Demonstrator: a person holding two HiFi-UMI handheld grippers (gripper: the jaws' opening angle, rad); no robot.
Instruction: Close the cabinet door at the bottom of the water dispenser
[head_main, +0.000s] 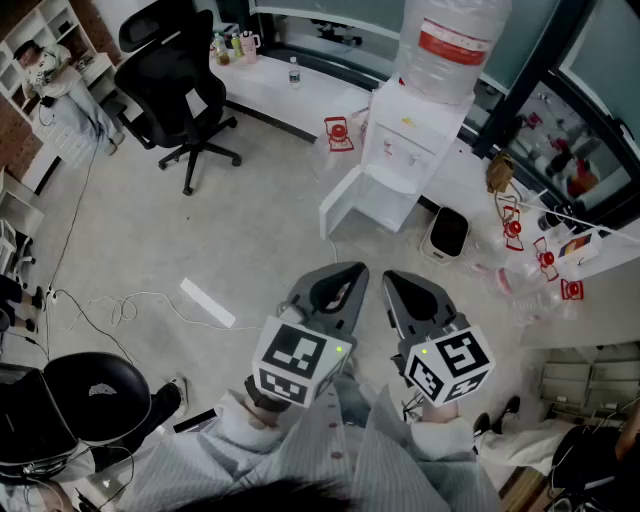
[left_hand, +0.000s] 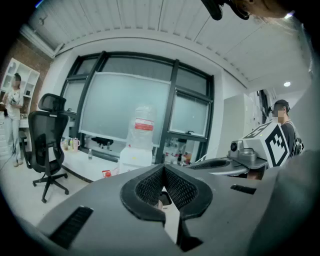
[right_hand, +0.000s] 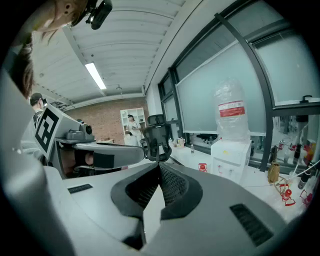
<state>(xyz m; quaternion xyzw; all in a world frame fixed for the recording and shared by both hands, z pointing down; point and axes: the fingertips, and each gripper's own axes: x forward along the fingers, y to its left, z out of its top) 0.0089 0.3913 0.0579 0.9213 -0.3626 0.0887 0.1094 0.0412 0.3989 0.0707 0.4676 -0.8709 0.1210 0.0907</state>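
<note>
Pale floor (head_main: 250, 230) bears water dispenser (head_main: 410, 140), cabinet door (head_main: 338, 205) open.

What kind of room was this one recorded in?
Probably an office or lab workspace: a black swivel chair, a white water dispenser carrying a large bottle, and a long counter beneath tall windows.

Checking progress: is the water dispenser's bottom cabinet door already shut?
No, in the head view the cabinet door stands swung wide open from the water dispenser.
</note>
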